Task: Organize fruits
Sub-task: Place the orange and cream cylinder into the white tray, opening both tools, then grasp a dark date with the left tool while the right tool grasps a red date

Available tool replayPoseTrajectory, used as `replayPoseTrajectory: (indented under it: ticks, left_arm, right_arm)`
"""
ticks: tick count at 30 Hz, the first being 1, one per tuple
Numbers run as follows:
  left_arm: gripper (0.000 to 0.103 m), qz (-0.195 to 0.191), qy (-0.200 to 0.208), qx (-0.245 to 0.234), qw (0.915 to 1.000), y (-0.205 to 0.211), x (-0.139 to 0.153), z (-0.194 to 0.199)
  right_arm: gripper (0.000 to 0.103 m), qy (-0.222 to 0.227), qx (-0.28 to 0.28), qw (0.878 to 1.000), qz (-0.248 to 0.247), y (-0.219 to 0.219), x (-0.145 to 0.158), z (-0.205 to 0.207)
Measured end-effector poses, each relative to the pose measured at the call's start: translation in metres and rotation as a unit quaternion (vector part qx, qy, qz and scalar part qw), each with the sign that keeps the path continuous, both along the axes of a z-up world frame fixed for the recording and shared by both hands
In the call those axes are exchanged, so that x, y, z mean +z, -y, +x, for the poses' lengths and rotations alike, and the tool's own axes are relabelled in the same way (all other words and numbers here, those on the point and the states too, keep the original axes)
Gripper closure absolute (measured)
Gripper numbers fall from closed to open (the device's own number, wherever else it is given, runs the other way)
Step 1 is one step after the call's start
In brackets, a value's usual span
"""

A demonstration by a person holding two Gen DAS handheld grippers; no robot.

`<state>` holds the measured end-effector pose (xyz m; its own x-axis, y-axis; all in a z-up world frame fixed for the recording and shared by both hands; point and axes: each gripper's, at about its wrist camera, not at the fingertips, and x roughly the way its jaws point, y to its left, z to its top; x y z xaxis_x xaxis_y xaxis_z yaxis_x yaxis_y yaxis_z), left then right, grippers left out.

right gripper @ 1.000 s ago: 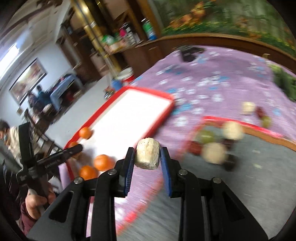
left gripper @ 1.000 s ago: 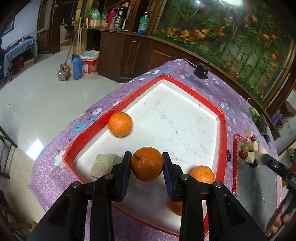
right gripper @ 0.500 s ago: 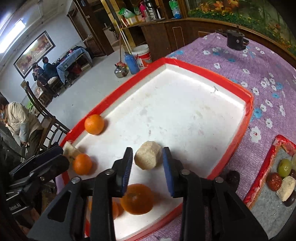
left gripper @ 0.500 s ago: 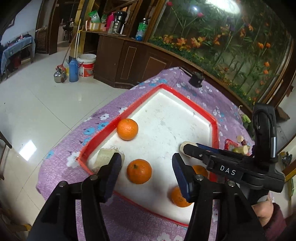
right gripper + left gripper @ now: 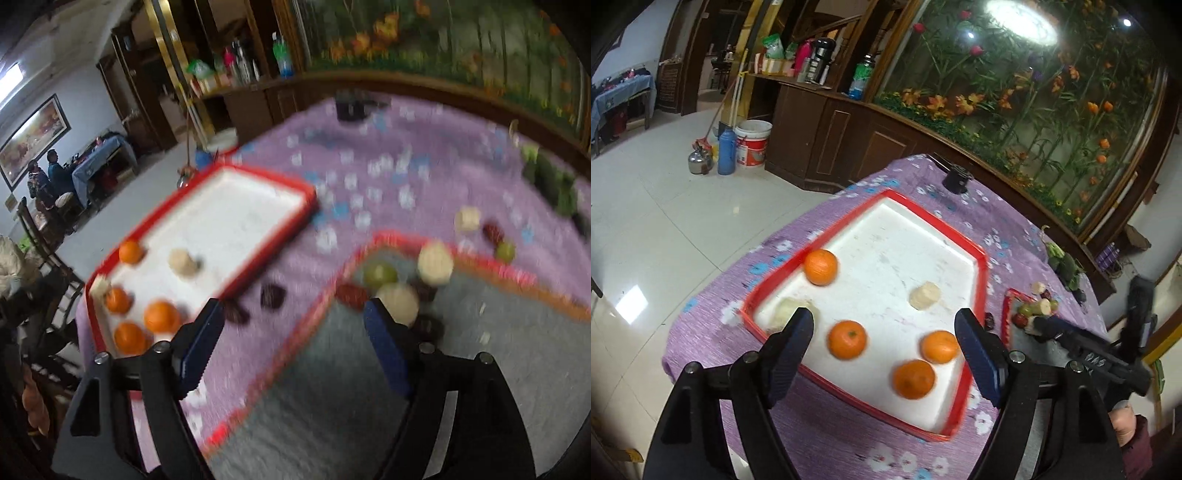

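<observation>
Oranges, 4 of them, sit in red-rimmed white tray [image 5: 979, 258] on purple floral cloth [image 5: 827, 435]: far-left orange [image 5: 820, 266], centre orange [image 5: 847, 339], near-right pair [image 5: 939, 346] & [image 5: 914, 379]. Pale peeled piece [image 5: 925, 295] lies right of centre, another pale chunk [image 5: 786, 312] at tray's left corner. Left gripper [image 5: 886, 350] hangs above the near edge, jaws spread wide, nothing held. Right gripper [image 5: 293, 349] likewise released, over blurred grey tray [image 5: 332, 406] w/ mixed small fruits [image 5: 391, 291] at its far end.

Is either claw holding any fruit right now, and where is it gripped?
Nothing is held. The left claw and the right claw are both open and empty.
</observation>
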<state>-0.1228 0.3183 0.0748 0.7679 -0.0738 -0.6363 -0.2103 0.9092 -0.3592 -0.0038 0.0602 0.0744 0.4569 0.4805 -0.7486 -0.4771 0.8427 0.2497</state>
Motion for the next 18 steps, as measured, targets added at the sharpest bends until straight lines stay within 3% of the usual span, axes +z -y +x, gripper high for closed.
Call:
replayPoseTrajectory:
  ticks: [8, 13, 18]
  left_arm:
    - [0.024, 0.024, 0.002, -0.018, 0.9995, 0.019, 0.005, -0.006]
    - [0.024, 0.022, -0.007, -0.015, 0.9996, 0.016, 0.000, 0.000]
    - [0.024, 0.021, -0.020, -0.023, 0.9993, 0.020, -0.009, 0.008]
  right_arm:
    - [0.039, 0.051, 0.104, 0.988, -0.107, -0.046, -0.024, -0.014]
    - [0.063, 0.077, 0.165, 0.973, -0.139, -0.072, -0.033, -0.018]
    - [0.063, 0.087, 0.189, 0.968, -0.140, -0.084, -0.034, -0.012]
